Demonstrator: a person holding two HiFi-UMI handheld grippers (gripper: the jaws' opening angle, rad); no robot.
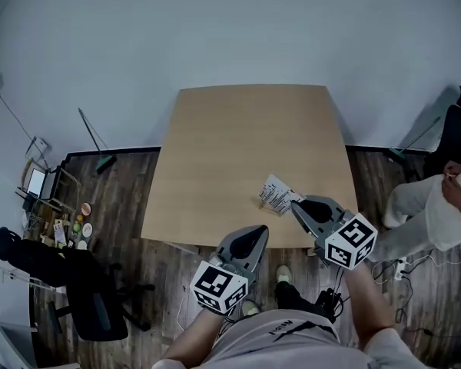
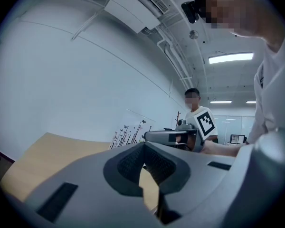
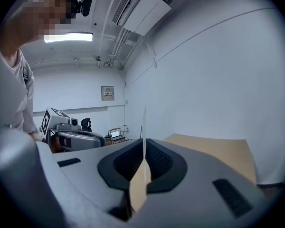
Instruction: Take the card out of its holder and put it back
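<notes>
- right gripper view: my right tongs [image 3: 144, 163] are pinched on the card [image 3: 144, 127], which shows edge-on as a thin upright sliver between the pads.
- head view: the card [image 1: 276, 194] sits near the table's [image 1: 246, 144] front edge, at the tip of my right tongs [image 1: 297, 204]. i cannot tell whether it is in its holder or free of it.
- my left tongs [image 1: 257, 231] hang by the table's near edge, apart from the card. in the left gripper view they [image 2: 143, 163] are closed with nothing between them.
- risk, as i judge it: with nothing steadying the holder, a pull could drag or tip it.
- a thin edge grip may let the card twist or slip, or miss the slot on return.
</notes>
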